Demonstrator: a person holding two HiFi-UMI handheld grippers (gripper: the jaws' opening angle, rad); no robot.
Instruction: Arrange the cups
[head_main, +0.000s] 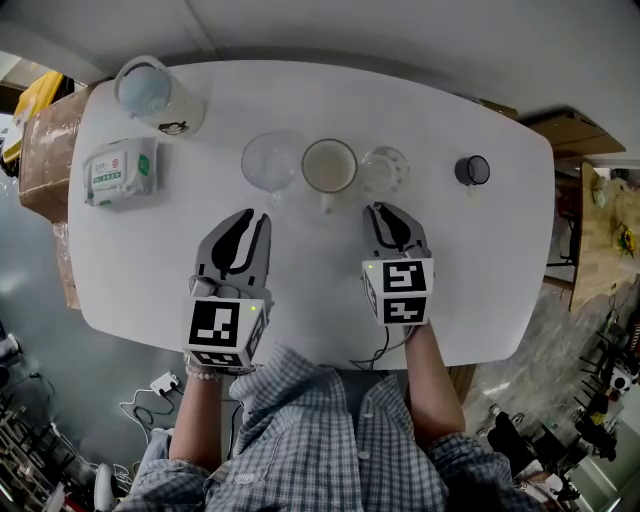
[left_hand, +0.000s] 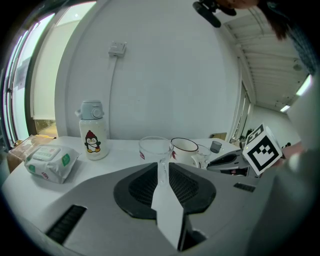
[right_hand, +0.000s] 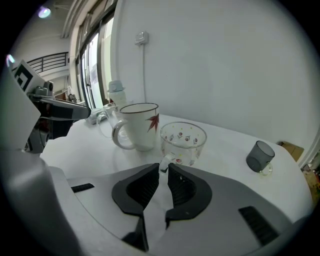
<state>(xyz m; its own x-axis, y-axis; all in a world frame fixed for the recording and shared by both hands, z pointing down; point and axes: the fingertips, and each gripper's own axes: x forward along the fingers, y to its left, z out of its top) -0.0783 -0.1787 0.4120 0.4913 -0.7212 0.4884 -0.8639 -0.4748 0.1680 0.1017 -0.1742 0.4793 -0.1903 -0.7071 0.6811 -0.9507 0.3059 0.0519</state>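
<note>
Three cups stand in a row mid-table: a clear glass cup (head_main: 270, 160) (left_hand: 155, 147), a white mug (head_main: 329, 165) (right_hand: 140, 125) with a red leaf, and a small flower-printed glass cup (head_main: 385, 170) (right_hand: 183, 142). A dark grey little cup (head_main: 472, 170) (right_hand: 260, 156) stands apart to the right. My left gripper (head_main: 258, 215) (left_hand: 162, 167) is shut on the clear glass cup's handle. My right gripper (head_main: 388, 208) (right_hand: 164, 167) is shut on the printed glass cup's handle, which shows between the pads. All the cups rest on the white table (head_main: 320, 300).
A white bottle (head_main: 155, 95) (left_hand: 93, 131) with a penguin print stands at the far left corner. A pack of wipes (head_main: 120, 172) (left_hand: 50, 162) lies beside it. Cardboard boxes (head_main: 40, 150) sit off the table's left edge, a wooden shelf (head_main: 610, 230) off the right.
</note>
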